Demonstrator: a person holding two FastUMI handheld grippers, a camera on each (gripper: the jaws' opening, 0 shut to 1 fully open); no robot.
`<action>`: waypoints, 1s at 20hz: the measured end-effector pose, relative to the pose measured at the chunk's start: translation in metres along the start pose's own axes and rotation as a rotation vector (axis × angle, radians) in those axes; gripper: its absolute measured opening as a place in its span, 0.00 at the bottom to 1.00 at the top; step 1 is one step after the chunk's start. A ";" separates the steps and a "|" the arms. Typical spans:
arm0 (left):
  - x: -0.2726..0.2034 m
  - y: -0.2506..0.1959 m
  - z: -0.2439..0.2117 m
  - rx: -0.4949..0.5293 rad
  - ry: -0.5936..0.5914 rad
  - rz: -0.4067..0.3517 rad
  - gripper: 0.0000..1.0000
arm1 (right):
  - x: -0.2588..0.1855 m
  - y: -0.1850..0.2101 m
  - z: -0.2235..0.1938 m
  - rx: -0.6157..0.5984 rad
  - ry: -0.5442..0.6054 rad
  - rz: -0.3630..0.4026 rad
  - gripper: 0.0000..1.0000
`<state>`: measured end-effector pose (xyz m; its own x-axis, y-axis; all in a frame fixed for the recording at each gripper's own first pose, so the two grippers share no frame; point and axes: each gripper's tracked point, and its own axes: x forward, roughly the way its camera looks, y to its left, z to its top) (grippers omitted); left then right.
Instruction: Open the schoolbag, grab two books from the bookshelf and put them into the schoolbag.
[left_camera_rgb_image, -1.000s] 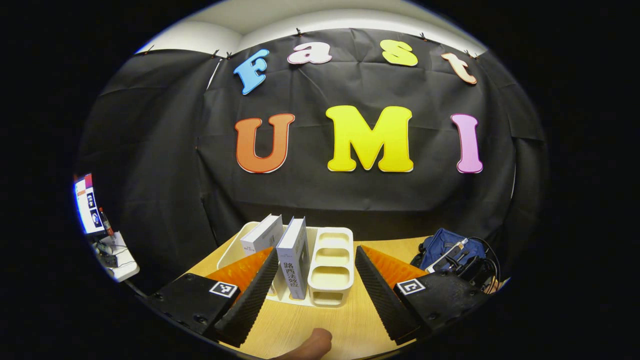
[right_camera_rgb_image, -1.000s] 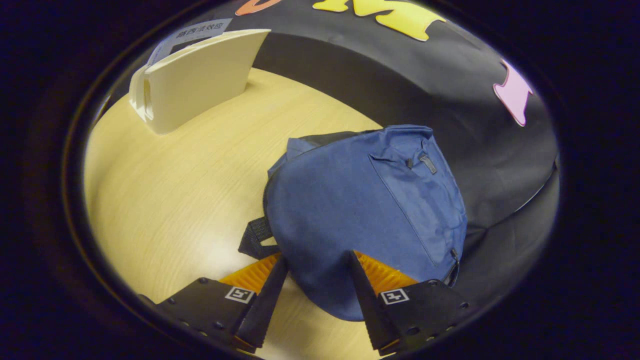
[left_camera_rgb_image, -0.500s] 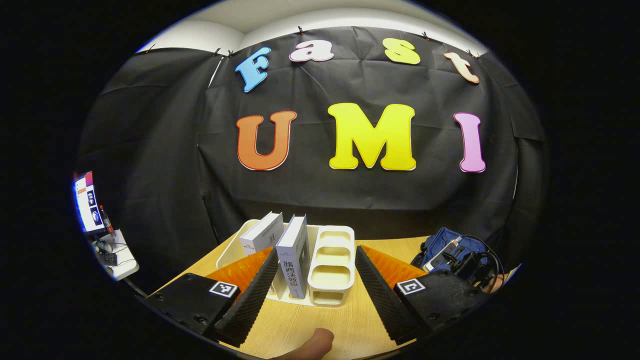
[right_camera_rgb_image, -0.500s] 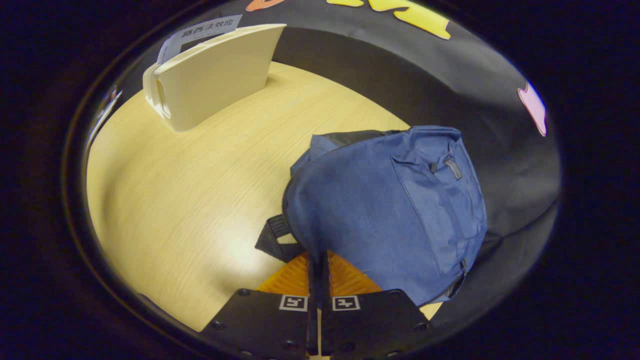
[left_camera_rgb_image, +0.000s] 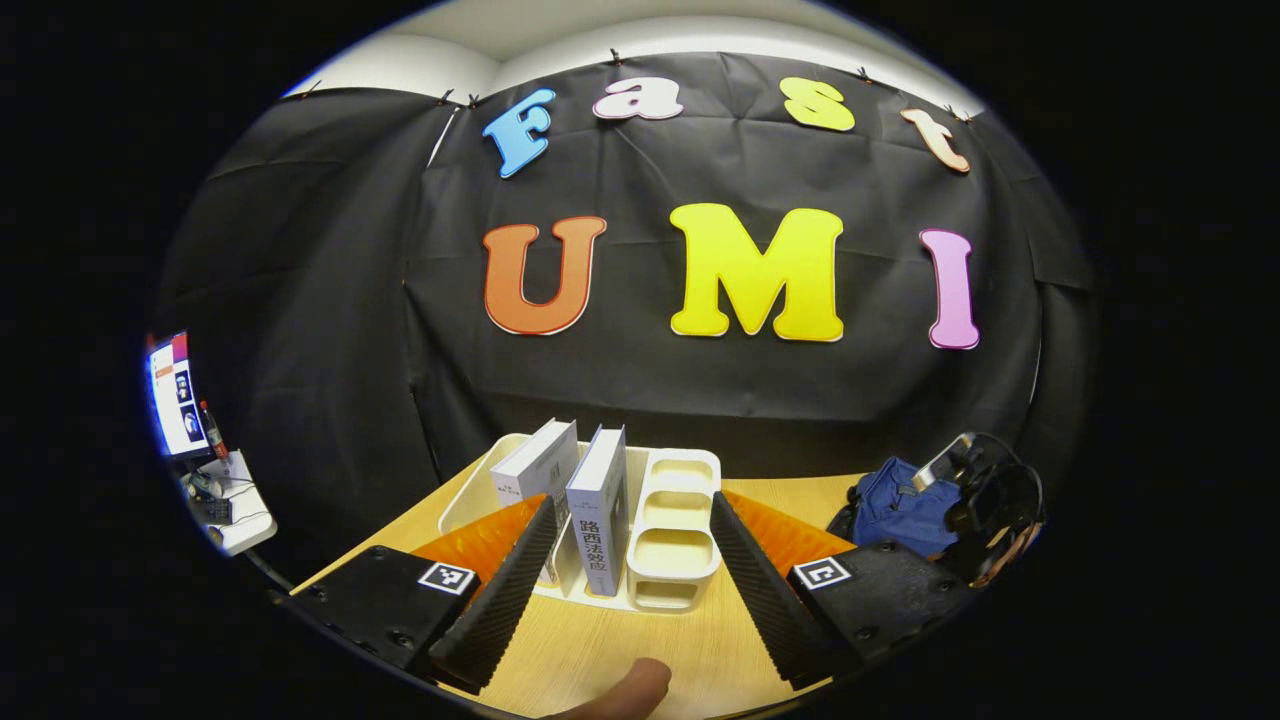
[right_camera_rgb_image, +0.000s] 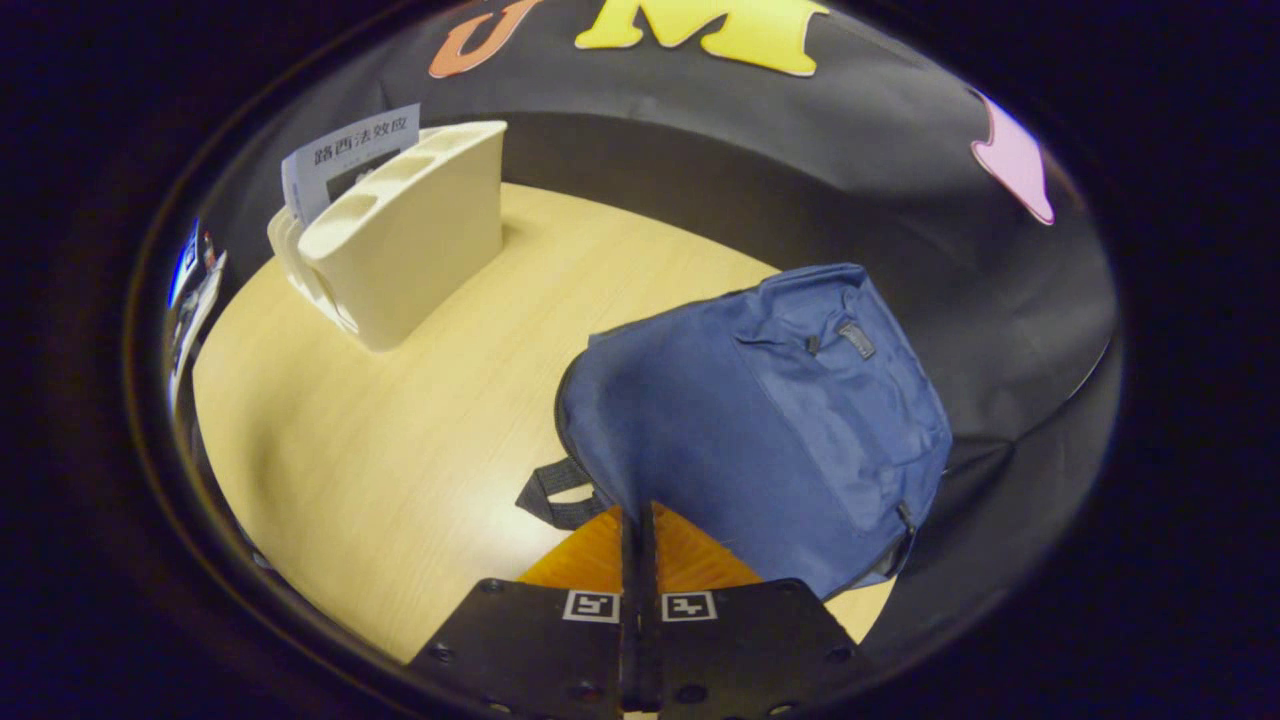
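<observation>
The blue schoolbag (right_camera_rgb_image: 760, 420) lies on the wooden table (right_camera_rgb_image: 380, 440), its zip line along the near left edge and a black strap sticking out beside it. My right gripper (right_camera_rgb_image: 637, 515) is shut, fingertips pinched on the bag's near edge by the zip. In the left gripper view the schoolbag (left_camera_rgb_image: 900, 505) sits far right with the right gripper (left_camera_rgb_image: 975, 480) above it. My left gripper (left_camera_rgb_image: 632, 505) is open and faces the cream bookshelf (left_camera_rgb_image: 670, 540). Two white books (left_camera_rgb_image: 540, 465) (left_camera_rgb_image: 600, 510) stand upright in its left slots.
A monitor (left_camera_rgb_image: 170, 395) and a small side table with clutter stand off the table's left. A thumb (left_camera_rgb_image: 620, 690) shows at the bottom of the left gripper view. The bookshelf (right_camera_rgb_image: 420, 240) with a book (right_camera_rgb_image: 350, 155) stands left of the bag.
My right gripper went from open around the bag's edge to shut on it, then rose a little with the edge. My left gripper stayed open, drifting slightly.
</observation>
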<state>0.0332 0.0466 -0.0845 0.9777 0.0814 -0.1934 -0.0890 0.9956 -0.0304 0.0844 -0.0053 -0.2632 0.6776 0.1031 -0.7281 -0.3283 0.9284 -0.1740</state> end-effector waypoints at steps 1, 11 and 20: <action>0.002 0.006 -0.002 0.003 0.005 0.005 0.99 | -0.010 -0.007 0.009 0.020 -0.018 -0.001 0.00; 0.038 0.046 -0.029 0.025 0.113 -0.030 0.99 | -0.071 -0.095 0.083 0.189 -0.142 -0.053 0.00; 0.068 0.044 -0.033 0.025 0.158 -0.073 1.00 | -0.083 -0.109 0.104 0.163 -0.178 -0.066 0.00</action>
<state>0.0891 0.0942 -0.1316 0.9393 0.0028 -0.3430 -0.0126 0.9996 -0.0263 0.1321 -0.0782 -0.1149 0.8039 0.0880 -0.5882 -0.1788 0.9790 -0.0980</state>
